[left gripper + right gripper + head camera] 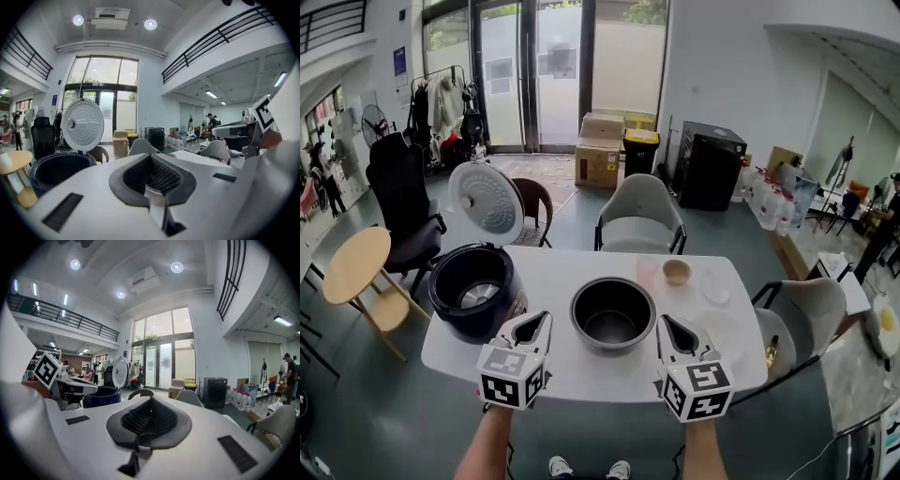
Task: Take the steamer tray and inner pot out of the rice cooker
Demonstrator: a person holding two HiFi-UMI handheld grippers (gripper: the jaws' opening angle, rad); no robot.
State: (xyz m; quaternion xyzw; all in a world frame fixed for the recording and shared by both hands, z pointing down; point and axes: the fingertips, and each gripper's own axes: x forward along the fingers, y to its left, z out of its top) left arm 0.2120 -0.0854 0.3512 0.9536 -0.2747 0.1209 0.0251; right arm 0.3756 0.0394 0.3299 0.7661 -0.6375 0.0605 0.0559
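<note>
White table, seen from the person's side, 12 o'clock being away from them.

- Rice cooker, dark blue, stands at the table's 9 o'clock edge. Its lid is tipped up and back, and the well is open with no pot in it.
- Inner pot, dark with a metal rim, stands upright on the table near its centre, at 3 o'clock from the cooker and apart from it.
- Left gripper is at the pot's 8 o'clock, just beside the rim. Its jaws are pressed together with nothing between them.
- Right gripper is at the pot's 4 o'clock, also just beside the rim. Its jaws are together too, and empty.
- Small tan bowl sits at 1 o'clock from the pot.
- Pale round pieces lie at 3 o'clock from the pot. I cannot tell whether one of them is the steamer tray.
- Grey chair stands at 12 o'clock behind the table.
</note>
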